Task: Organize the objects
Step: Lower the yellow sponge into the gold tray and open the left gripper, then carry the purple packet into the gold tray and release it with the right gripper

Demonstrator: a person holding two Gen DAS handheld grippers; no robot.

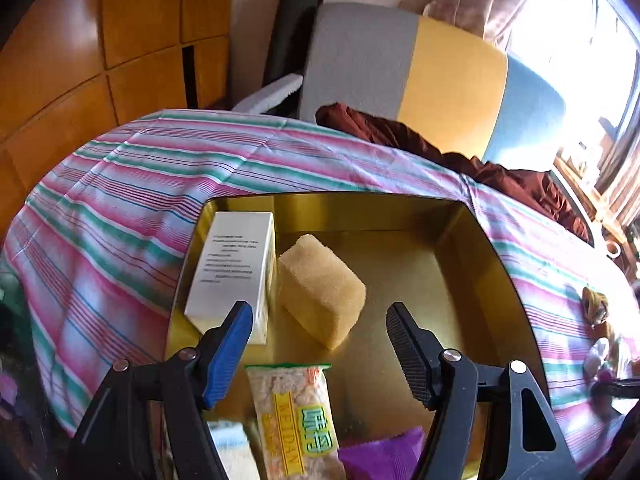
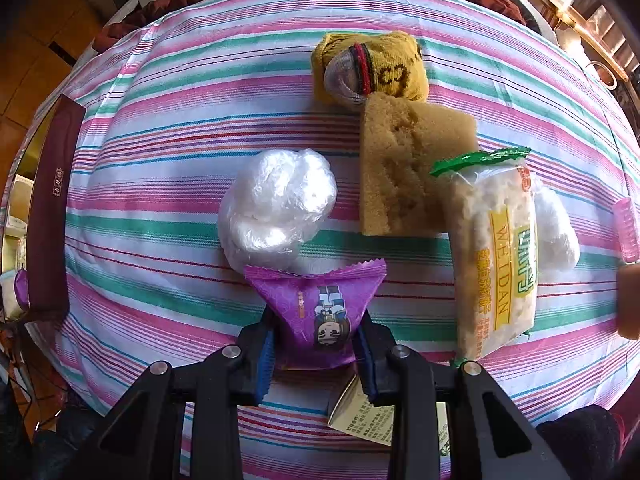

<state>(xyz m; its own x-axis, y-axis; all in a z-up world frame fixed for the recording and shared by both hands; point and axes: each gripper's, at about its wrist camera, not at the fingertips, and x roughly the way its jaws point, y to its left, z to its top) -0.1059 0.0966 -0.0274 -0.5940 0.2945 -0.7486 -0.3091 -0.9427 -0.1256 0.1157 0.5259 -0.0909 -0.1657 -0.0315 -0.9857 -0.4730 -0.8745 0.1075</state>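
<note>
In the left wrist view a gold tin tray (image 1: 472,264) holds a white box (image 1: 232,268), a yellow sponge (image 1: 320,292), a rice cracker packet (image 1: 292,420) and a purple packet (image 1: 384,456). My left gripper (image 1: 318,312) hangs open over the tray, with nothing pressed between its pads. In the right wrist view my right gripper (image 2: 316,344) is shut on a purple snack packet (image 2: 320,308) above the striped cloth (image 2: 160,184). Ahead of it lie a white plastic wad (image 2: 276,204), a brown sponge (image 2: 404,168), a rolled yellow sock (image 2: 368,68) and a second rice cracker packet (image 2: 496,264).
The maroon side of the tin (image 2: 52,208) stands at the left edge of the right wrist view. A pink clip (image 2: 626,228) lies at the far right, and a printed carton (image 2: 364,416) lies under the right gripper. Dark red fabric (image 1: 440,148) and a striped chair back (image 1: 400,72) sit behind the table.
</note>
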